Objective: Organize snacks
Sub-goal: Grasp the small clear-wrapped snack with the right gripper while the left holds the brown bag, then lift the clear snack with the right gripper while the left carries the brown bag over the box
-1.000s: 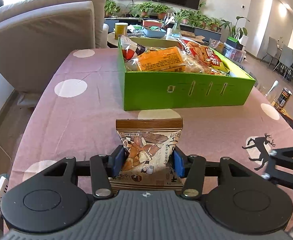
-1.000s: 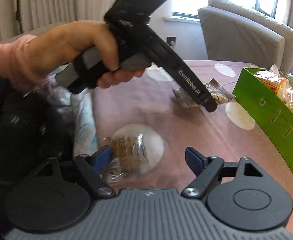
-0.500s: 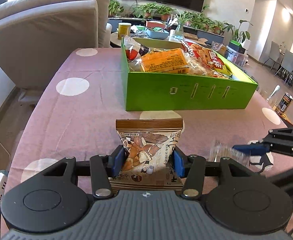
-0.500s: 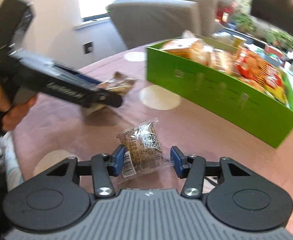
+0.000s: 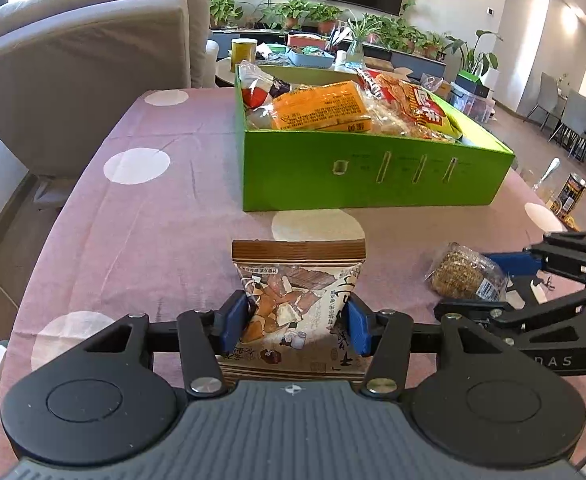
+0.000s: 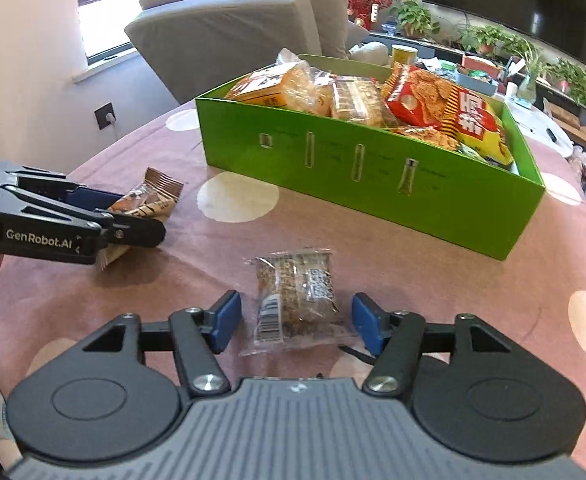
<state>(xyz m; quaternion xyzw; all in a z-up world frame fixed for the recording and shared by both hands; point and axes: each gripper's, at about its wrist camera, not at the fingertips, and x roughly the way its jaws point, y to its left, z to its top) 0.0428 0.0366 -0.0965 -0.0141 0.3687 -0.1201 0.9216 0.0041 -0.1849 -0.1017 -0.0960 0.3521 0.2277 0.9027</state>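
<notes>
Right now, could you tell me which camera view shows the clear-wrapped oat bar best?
The right wrist view: the oat bar lies centred between the open right gripper fingers, barcode visible. The left wrist view shows it only at the right edge, partly behind a blue finger.

A table under a mauve cloth with white polka dots fills the near ground, and a grey upholstered sofa stands just beyond its far left edge. Far back, a large black television hangs on the wall above a row of green potted plants, with a yellow cylindrical canister on a low surface in front and grey dining chairs at the far right.
</notes>
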